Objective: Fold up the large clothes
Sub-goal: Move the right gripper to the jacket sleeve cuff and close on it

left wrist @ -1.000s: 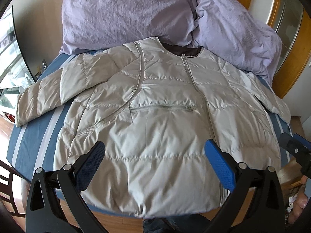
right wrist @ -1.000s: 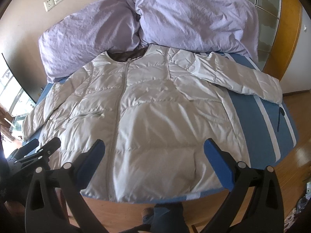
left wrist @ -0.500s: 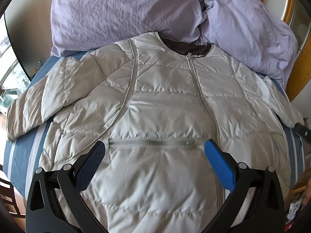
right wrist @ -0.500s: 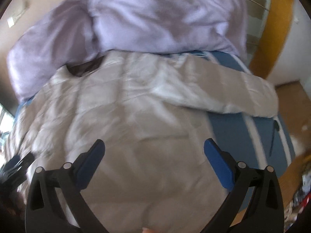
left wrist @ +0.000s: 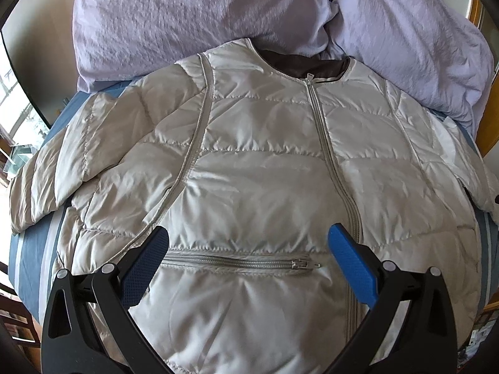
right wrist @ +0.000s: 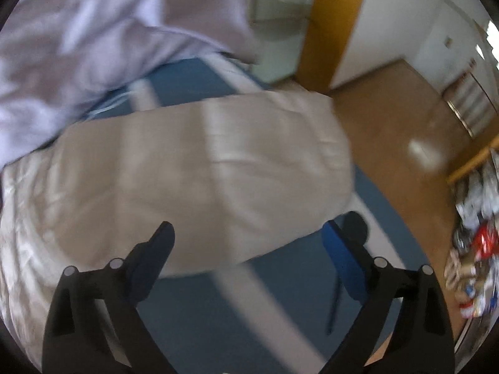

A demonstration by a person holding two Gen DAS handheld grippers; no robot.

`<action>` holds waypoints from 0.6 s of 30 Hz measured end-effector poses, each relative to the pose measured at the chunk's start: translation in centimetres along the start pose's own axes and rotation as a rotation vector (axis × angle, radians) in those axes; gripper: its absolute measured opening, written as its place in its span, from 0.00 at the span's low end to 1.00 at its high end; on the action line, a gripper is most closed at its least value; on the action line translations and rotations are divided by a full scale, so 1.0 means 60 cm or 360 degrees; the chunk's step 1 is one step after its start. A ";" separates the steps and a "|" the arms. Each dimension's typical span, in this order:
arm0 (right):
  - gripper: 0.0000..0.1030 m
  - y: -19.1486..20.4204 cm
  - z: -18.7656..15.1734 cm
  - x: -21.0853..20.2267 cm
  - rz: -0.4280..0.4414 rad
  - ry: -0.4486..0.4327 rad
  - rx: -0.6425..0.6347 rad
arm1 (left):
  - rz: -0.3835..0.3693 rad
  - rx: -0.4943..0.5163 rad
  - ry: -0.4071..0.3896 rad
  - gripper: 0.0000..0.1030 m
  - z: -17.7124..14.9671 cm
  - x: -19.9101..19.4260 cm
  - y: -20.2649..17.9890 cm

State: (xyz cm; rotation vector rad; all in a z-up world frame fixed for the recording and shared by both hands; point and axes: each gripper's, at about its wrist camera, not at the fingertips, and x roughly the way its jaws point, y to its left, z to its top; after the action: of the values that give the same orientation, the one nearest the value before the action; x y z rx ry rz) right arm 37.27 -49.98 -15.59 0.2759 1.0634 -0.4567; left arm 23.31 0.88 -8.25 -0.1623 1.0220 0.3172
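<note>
A: Biggest first. Bed, blue sheet with pale stripes, jacket spread on top of it.

B: Pillows?

A: Two lilac pillows at the head end, side by side, touching each other. Jacket collar lies just against them.

B: Jacket details.

A: Pale grey quilted jacket, front up, flat on the bed, main zip closed up to the neck, dark lining showing at the collar. One sleeve is stretched out over the blue sheet in the left wrist view. The other sleeve is stretched out the opposite way, cuff near the bed edge (right view is heavily motion-blurred, seams unreadable).

B: Smaller stuff?

A: Horizontal pocket zip on the lower front, puller at its right end.

B: Left gripper?

A: Left gripper hovers over the lower front, fingers spread wide, one on each side of the pocket zip, gripping nothing.

B: Right?

A: Right gripper is over the far sleeve near its cuff, fingers wide apart, nothing between them. Contact with the fabric: can't tell through the blur.

B: Background?

A: Wooden floor past the bed edge in the right view.
</note>
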 end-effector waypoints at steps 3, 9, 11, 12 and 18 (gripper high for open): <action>0.92 -0.047 0.013 0.025 -0.0030 0.0032 0.0144 | 0.0017 0.0002 0.0011 0.99 -0.002 0.004 -0.003; 0.91 -0.086 0.026 0.066 -0.0004 0.0093 0.0277 | 0.0036 -0.0003 0.0031 0.99 -0.002 0.011 -0.002; 0.87 -0.084 0.025 0.074 0.0026 0.0116 0.0293 | 0.0038 -0.0004 0.0033 0.99 -0.002 0.012 -0.002; 0.83 -0.087 0.025 0.080 0.0052 0.0131 0.0307 | 0.0038 -0.0006 0.0034 0.99 -0.002 0.013 -0.002; 0.52 -0.080 0.021 0.083 0.0136 0.0088 0.0299 | 0.0027 -0.0029 0.0039 0.99 -0.005 0.015 0.008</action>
State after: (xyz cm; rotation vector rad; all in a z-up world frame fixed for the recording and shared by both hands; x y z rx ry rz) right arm 37.96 -55.85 -19.41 0.5010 1.0596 -0.4746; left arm 23.34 1.44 -9.15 -0.1743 1.0457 0.3410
